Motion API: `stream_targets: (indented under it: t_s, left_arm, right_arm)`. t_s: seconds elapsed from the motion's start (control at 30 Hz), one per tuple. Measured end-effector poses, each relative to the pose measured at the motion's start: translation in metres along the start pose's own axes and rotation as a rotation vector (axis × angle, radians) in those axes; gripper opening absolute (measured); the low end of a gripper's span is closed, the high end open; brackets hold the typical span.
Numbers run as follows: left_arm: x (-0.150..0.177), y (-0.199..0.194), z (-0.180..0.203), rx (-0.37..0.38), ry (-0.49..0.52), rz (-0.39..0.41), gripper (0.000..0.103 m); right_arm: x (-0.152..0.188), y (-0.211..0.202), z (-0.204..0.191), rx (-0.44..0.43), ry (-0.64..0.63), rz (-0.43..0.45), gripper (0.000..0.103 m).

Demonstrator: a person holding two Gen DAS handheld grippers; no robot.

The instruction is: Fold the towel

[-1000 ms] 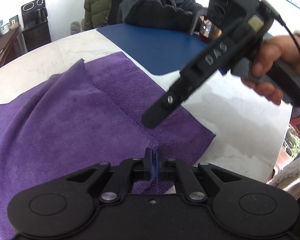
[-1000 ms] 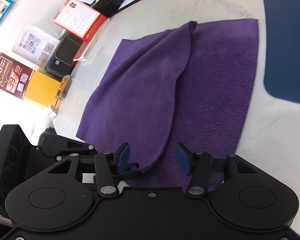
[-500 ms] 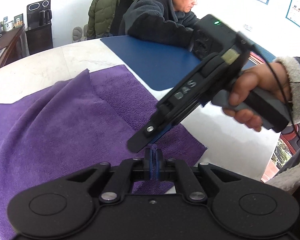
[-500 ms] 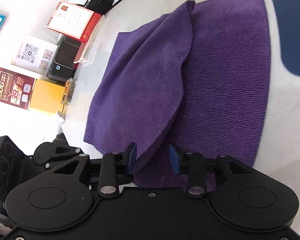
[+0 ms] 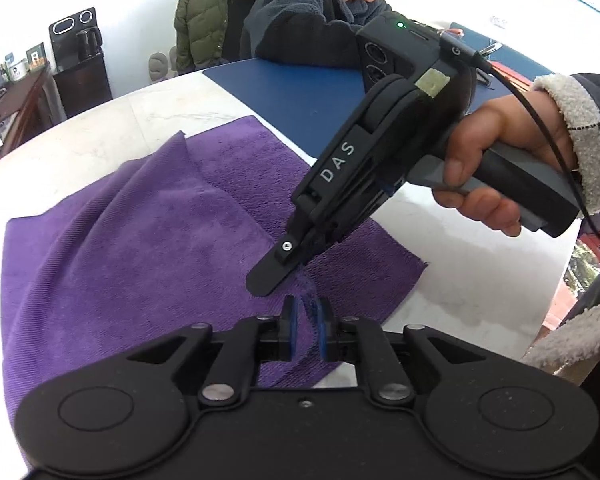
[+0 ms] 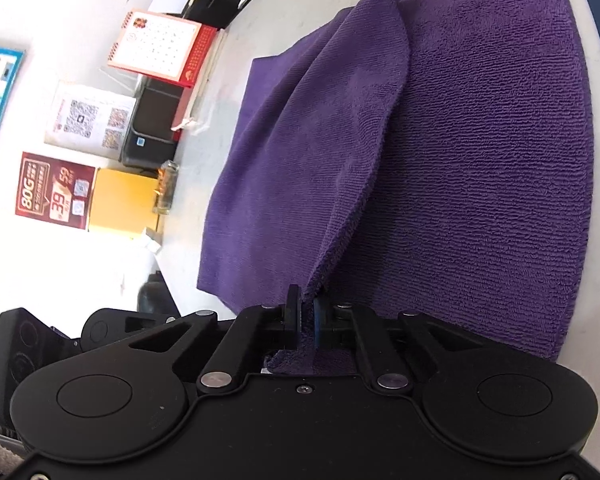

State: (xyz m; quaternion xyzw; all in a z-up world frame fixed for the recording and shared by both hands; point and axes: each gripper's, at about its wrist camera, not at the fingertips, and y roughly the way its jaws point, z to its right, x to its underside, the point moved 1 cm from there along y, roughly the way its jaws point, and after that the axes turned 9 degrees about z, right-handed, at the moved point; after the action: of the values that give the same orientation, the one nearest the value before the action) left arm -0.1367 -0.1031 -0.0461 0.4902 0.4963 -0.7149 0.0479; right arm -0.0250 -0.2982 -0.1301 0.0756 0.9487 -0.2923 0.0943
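"DAS" is read on the right tool (image 5: 300, 276), whose jaws have just been closing and are clamped on the raised fold of one purple towel (image 5: 140, 240). The left tool (image 5: 305, 320) has just been opening; cloth lies between its parted pads. The towel is spread on the pale desk (image 5: 460, 272), bare beside its right edge.

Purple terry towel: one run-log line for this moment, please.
purple terry towel: half-folded | right claw: closed on corner | left claw: loosening, corner between

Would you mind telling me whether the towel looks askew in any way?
Yes: the purple towel is folded unevenly; its upper flap lies slanted and wrinkled, its edge not parallel to the layer beneath it.
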Motion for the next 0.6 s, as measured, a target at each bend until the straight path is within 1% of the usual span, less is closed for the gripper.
stream_targets:
  t_s: [0.07, 0.17, 0.33, 0.43, 0.5, 0.6]
  left_arm:
    - [0.002, 0.001, 0.0, -0.011, 0.008, -0.009, 0.016]
    - [0.002, 0.004, 0.001, -0.021, 0.012, -0.016, 0.016]
    - [0.0, 0.009, 0.005, -0.031, -0.001, -0.018, 0.016]
    - [0.0, 0.01, 0.008, -0.075, -0.016, -0.026, 0.016]
    - [0.0, 0.008, 0.009, -0.128, -0.05, -0.025, 0.016]
    - [0.0, 0.005, 0.011, -0.173, -0.103, -0.019, 0.016]
  right_arm:
    - [0.0, 0.0, 0.001, -0.013, 0.015, 0.007, 0.005]
    - [-0.002, -0.001, 0.002, -0.032, 0.043, 0.021, 0.005]
    - [-0.003, 0.001, 0.001, -0.036, 0.053, 0.029, 0.005]
    - [-0.005, 0.003, 0.001, -0.044, 0.062, 0.035, 0.005]
    - [-0.006, 0.004, -0.001, -0.052, 0.069, 0.039, 0.005]
    - [-0.006, 0.004, -0.001, -0.062, 0.083, 0.047, 0.005]
